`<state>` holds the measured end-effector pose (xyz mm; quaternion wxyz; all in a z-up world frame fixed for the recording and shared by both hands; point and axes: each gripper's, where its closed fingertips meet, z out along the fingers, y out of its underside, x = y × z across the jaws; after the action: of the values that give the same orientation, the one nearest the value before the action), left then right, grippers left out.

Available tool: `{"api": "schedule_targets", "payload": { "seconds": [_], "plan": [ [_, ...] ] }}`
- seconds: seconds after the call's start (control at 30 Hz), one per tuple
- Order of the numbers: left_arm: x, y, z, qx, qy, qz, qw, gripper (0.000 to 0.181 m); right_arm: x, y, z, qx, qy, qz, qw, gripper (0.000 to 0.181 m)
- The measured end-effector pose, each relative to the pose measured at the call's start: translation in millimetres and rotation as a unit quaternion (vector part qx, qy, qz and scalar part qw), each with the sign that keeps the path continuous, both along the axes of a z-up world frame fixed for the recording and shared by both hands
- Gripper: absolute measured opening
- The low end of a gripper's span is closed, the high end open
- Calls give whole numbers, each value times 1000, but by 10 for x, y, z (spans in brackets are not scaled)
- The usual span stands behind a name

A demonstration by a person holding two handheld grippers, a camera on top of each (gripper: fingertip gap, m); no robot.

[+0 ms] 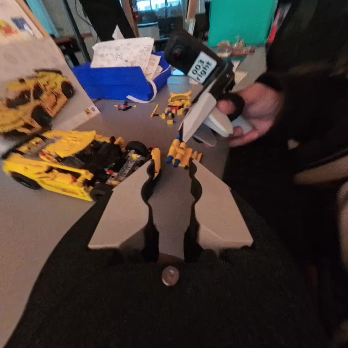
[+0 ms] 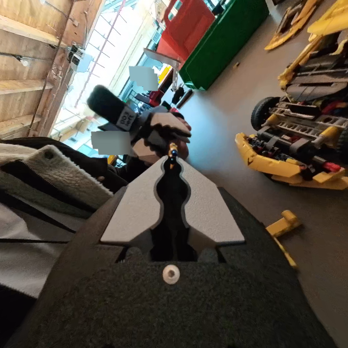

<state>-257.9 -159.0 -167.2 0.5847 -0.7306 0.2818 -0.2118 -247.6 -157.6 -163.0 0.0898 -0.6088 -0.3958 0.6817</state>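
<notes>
The left gripper (image 1: 170,162) hangs low over the grey table (image 1: 47,216). Its two fingers stand wide apart and hold nothing. Bare table shows in the gap between them.

Just past its tips lies a small yellow block piece (image 1: 180,153) with blue pegs. It sits near the right finger's tip, but the picture is too blurry to tell if they touch. To the left, close to the left finger's tip, stands a yellow brick car (image 1: 75,162) with black wheels. Its top is partly off, so black and grey parts show inside.

Farther back lies a little pile of loose bricks (image 1: 177,107), mostly yellow. Behind that is a blue bin (image 1: 116,82) with paper sheets (image 1: 128,51) sticking out of it. On the far left leans a box (image 1: 33,94) with a picture of the car on it.

The right gripper (image 2: 172,159) is lifted up off the table, and a hand (image 1: 258,111) holds it on the right side. Its fingers are pinched almost closed on a thin yellow and blue pin (image 2: 172,153), which pokes out past the tips. In the right wrist view the left gripper shows just beyond the pin. The car (image 2: 305,131) lies off to the right, and a yellow piece (image 2: 284,223) sits on the table near the gripper's right side.
</notes>
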Motion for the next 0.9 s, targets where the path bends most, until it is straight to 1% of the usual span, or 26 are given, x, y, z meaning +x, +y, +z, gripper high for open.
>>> {"api": "schedule_targets", "payload": {
  "seconds": [0.1,0.13,0.17,0.2,0.23,0.33,0.37,0.43,0.5,0.7,0.73,0.77,0.8,0.83,0.87,0.9],
  "plan": [
    [13,-2,128,-74,-138,-37,987,38,24,-33,137,11,41,1,999,4],
    [23,-11,208,-89,-193,-51,976,37,26,-66,169,15,51,8,999,4],
    [40,-49,323,-98,-253,-77,959,35,22,-86,191,24,58,7,998,4],
    [52,-84,398,-105,-295,-99,944,28,19,-101,200,38,61,5,997,4],
    [69,-97,395,-116,-310,-110,937,25,17,-105,215,51,66,0,997,4],
    [146,-125,339,-133,-298,-126,937,25,40,-116,262,67,82,-3,994,4],
    [170,-132,333,-131,-293,-128,938,22,35,-137,252,71,79,2,994,4],
    [208,-144,310,-132,-283,-132,941,7,10,-165,225,88,76,1,993,4],
    [210,-148,332,-127,-291,-133,939,7,15,-171,247,91,84,0,992,4],
    [222,-179,372,-112,-293,-135,940,7,76,-165,286,50,89,32,994,3],
    [113,-184,462,-97,-325,-132,932,7,146,24,364,27,106,-7,994,3],
    [-138,-169,598,-75,-386,-118,912,7,327,332,480,-18,141,-49,989,2],
    [-412,-125,623,-70,-432,-91,895,7,529,605,514,-36,151,-84,984,2],
    [-583,-88,585,-78,-454,-70,885,6,682,756,451,-2,126,-103,987,3],
    [-628,-74,565,-83,-459,-64,882,7,814,880,400,43,97,-124,987,3],
    [-581,-56,532,-88,-446,-59,889,7,949,1033,376,82,71,-150,983,2]
  ]
}}
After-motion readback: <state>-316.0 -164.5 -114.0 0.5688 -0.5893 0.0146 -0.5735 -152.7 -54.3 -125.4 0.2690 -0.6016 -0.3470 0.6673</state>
